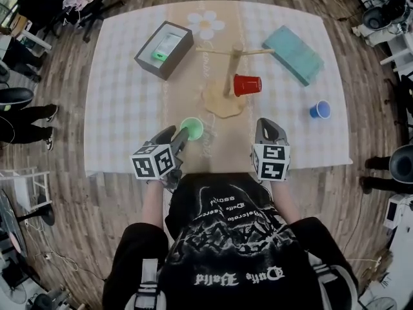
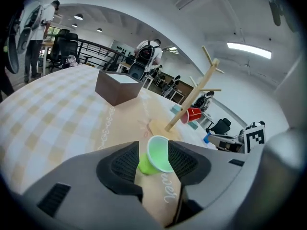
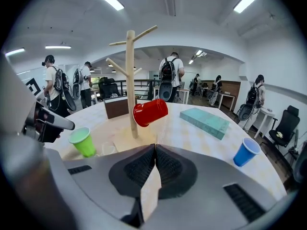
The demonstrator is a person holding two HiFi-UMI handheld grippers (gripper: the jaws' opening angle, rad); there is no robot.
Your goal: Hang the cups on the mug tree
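Near table (image 1: pixel 122 128) front edge: left gripper (image 1: pixel 177 135) wide open around green cup (image 1: pixel 191 128), not gripped yet; right gripper (image 1: pixel 270 126) closed, empty. Off-centre squeeze could tip or crush the green cup.

Right claw (image 3: pixel 154 148) closed, empty; red cup (image 3: pixel 150 112) hangs on mug tree (image 3: pixel 130 80).

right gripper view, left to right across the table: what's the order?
green cup → mug tree → red cup → teal box → blue cup. The dark box sits behind the tree and overlaps it, so it is left out.
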